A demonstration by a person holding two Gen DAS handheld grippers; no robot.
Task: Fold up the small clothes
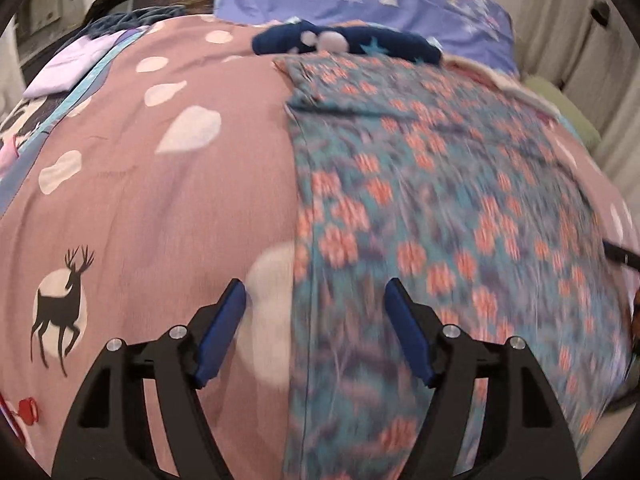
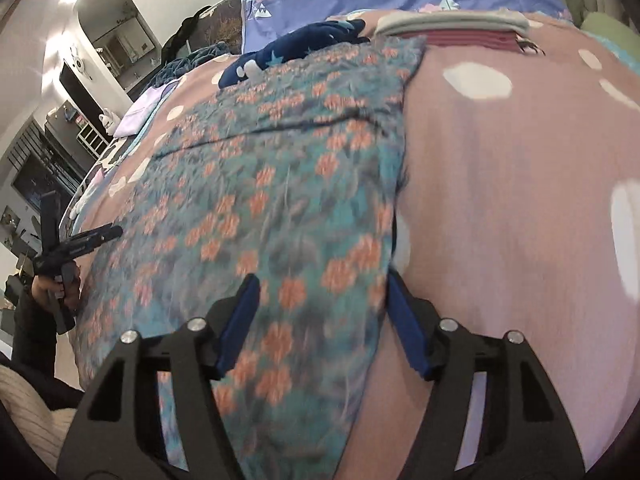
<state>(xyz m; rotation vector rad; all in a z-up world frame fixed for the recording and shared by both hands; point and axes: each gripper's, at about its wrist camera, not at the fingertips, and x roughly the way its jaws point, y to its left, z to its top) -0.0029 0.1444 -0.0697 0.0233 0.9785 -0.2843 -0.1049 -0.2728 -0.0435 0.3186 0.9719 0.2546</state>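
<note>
The teal cotton garment printed with orange flowers (image 1: 440, 184) lies flat on the dusty-pink bedspread with white spots and a deer motif (image 1: 160, 208), filling the centre and right of the left wrist view; the left gripper (image 1: 314, 300) is spread wide, straddling the garment's left edge at lower centre; the right gripper (image 2: 322, 292) is likewise spread over the right edge, holding nothing. Likely risks: closing here could pinch the bedspread along with the cloth, dragging both; uneven lifts would skew the fold; the dark navy plush toy with stars (image 1: 344, 42) touching the top edge might snag.
</note>
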